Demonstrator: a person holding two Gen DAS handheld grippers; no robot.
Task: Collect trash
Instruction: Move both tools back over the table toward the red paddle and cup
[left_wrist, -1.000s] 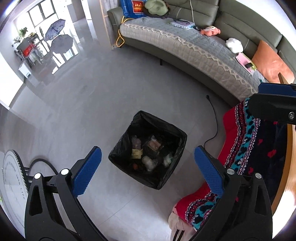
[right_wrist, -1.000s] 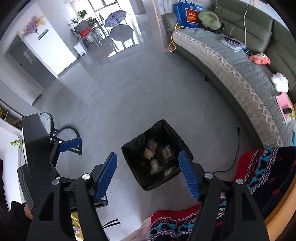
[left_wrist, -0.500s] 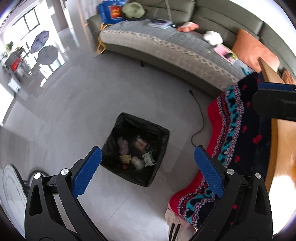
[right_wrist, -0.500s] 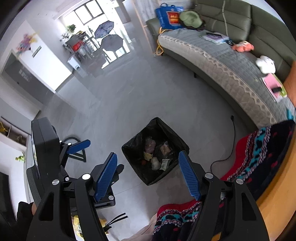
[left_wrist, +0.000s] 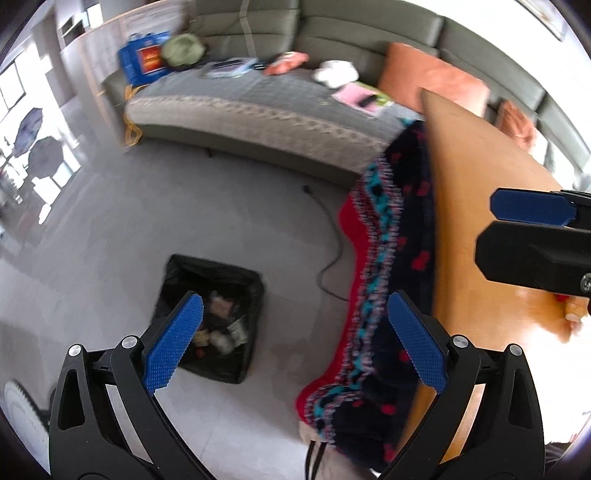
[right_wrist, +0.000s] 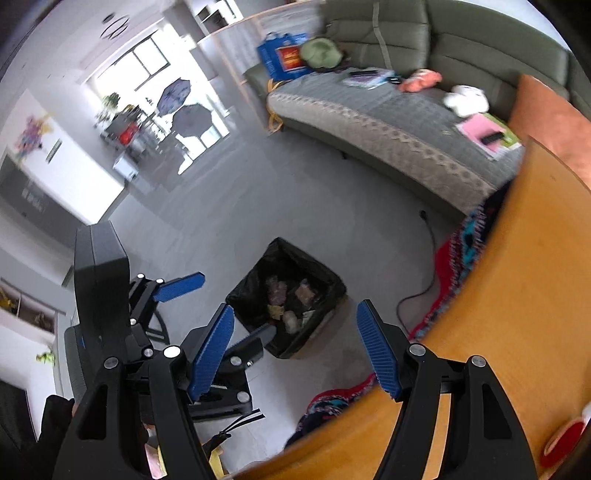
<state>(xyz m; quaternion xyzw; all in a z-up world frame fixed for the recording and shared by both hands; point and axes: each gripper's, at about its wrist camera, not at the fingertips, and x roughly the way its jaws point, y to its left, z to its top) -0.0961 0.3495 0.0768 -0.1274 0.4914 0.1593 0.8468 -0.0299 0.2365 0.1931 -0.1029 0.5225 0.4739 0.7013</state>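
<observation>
Trash (left_wrist: 221, 328) in bin (left_wrist: 210, 319) both views; only right cam shows windows (right_wrist: 147, 66); both hand-held grippers (left_wrist: 291, 343) (right_wrist: 295, 343) open, empty.

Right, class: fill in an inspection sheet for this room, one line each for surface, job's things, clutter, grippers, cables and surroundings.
Surface: wooden table, a patterned blanket hanging off its edge; grey tiled floor.
Job's things: bin with a black liner, on the floor, wrappers and scraps inside.
Clutter: a red thing at the table's edge, too blurred to name.
Grippers: left gripper open, empty; right gripper open, empty.
Cables: black cord lying on the floor beside the blanket.
Surroundings: green sofa with cushions, papers, a blue bag; umbrellas by the window.
</observation>
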